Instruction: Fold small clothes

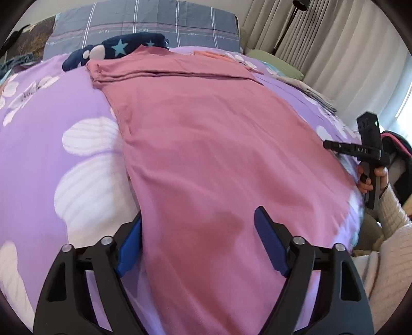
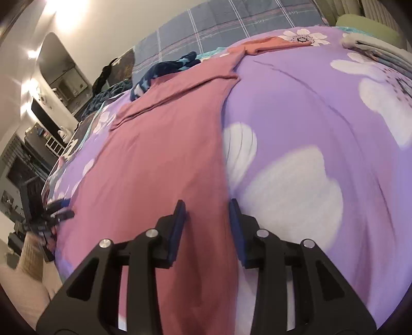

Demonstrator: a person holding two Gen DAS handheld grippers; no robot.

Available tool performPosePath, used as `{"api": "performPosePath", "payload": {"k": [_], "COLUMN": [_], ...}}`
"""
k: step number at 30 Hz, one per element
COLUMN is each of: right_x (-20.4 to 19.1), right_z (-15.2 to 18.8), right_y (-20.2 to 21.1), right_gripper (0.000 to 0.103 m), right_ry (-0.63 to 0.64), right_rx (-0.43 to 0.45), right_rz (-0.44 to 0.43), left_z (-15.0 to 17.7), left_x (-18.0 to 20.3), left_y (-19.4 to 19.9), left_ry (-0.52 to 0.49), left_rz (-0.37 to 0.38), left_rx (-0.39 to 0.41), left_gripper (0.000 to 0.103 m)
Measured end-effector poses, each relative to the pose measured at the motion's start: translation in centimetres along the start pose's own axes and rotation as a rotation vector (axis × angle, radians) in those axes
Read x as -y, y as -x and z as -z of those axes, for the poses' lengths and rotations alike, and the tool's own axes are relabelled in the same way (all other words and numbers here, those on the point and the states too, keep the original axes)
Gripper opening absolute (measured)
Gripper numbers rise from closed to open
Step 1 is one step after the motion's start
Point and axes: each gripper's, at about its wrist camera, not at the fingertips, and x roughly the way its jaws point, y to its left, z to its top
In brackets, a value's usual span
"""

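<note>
A dusty-pink garment (image 1: 211, 144) lies flat and lengthwise on the purple flowered bedspread (image 1: 46, 144), its far end folded over. My left gripper (image 1: 199, 226) is open at the garment's near left edge: the left blue pad sits beside or under the edge, the right pad rests on the cloth. My right gripper (image 2: 207, 215) is open astride the garment's (image 2: 159, 159) near right edge, one pad on the cloth and one over the bedspread (image 2: 322, 108). The right gripper also shows in the left wrist view (image 1: 327, 144), and the left gripper in the right wrist view (image 2: 61, 210).
A navy star-patterned garment (image 1: 121, 47) lies at the far end by a grey plaid pillow (image 1: 144, 23). An orange-pink cloth (image 2: 270, 42) lies at the far right. Folded pale clothes (image 2: 373, 51) are stacked near the curtains. Furniture stands left of the bed.
</note>
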Motion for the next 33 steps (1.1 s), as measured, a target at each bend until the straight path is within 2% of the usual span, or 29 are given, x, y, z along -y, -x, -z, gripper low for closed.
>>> {"api": "performPosePath", "payload": {"k": [2, 5, 8, 11, 18, 19, 21, 22, 23, 28, 29, 33], "right_x": [0.5, 0.5, 0.6, 0.7, 0.8, 1.1, 1.3, 1.4, 1.4, 0.0, -0.1, 0.6], "right_z": [1.2, 2.6, 3.3, 3.5, 3.0, 2.7, 2.3, 2.3, 2.6, 3.4, 3.3, 2.3], "right_y": [1.2, 2.6, 3.2, 3.5, 2.5, 2.1, 1.9, 2.1, 2.5, 3.1, 2.8, 1.6], "right_gripper": [0.035, 0.036, 0.039, 0.039, 0.046, 0.046, 0.046, 0.046, 0.046, 0.048, 0.051, 0.052], "right_ry": [-0.043, -0.056, -0.057, -0.055, -0.052, -0.059, -0.083, -0.092, -0.095, -0.023, -0.017, -0.063], "right_rx": [-0.007, -0.024, -0.045, -0.061, -0.063, -0.058, -0.06, -0.064, -0.069, -0.093, -0.096, -0.072], "right_rz": [-0.024, -0.033, -0.051, -0.052, -0.099, -0.117, -0.134, -0.14, -0.138, -0.08, -0.09, -0.158], "left_z": [0.8, 1.6, 1.9, 1.7, 1.4, 1.1, 0.8, 0.7, 1.0, 1.6, 1.5, 0.9], "left_x": [0.1, 0.1, -0.3, -0.7, -0.4, -0.4, -0.6, -0.9, -1.3, -0.5, -0.6, -1.7], "left_y": [0.9, 1.8, 1.9, 1.8, 1.2, 0.9, 0.6, 0.8, 1.2, 1.9, 1.7, 0.4], "left_ry": [0.034, 0.059, 0.086, 0.131, 0.125, 0.129, 0.15, 0.174, 0.212, 0.189, 0.193, 0.237], "left_rz": [0.016, 0.054, 0.06, 0.072, 0.059, 0.053, 0.021, 0.017, 0.039, 0.007, 0.013, 0.051], "left_rx": [-0.005, -0.01, -0.005, -0.003, -0.009, -0.006, -0.006, -0.004, -0.001, -0.003, -0.01, -0.02], "left_gripper": [0.067, 0.06, 0.055, 0.054, 0.052, 0.047, 0.028, 0.009, 0.005, 0.005, 0.006, 0.01]}}
